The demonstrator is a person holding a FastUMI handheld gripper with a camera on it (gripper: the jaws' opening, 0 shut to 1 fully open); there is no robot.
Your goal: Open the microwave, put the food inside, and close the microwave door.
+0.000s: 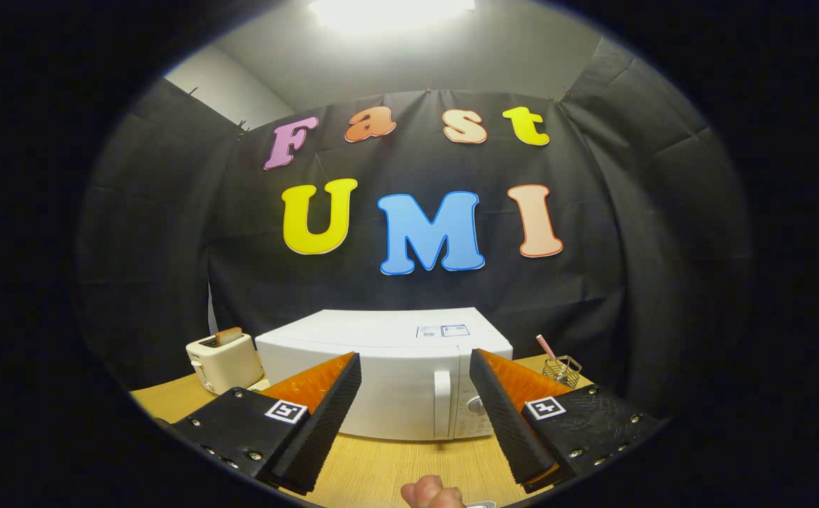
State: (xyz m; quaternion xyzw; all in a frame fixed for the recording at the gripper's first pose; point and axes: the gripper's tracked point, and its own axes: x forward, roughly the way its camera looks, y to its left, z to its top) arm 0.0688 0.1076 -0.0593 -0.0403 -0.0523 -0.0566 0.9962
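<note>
Microwave (388, 374), door shut, is sitting at lower centre on the table (409, 466), just beyond the fingers. Hand-held gripper (415, 395) is gaping wide, gripping nothing.

one microwave (381, 381), one toaster (224, 363)

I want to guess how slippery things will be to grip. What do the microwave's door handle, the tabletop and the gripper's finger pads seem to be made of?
Door handle: likely smooth glossy white plastic, same sheen as the microwave body.
Tabletop: light wood or wood-look laminate, with visible grain lines.
Finger pads of the open gripper: matte black, finely ribbed, probably rubber.
</note>
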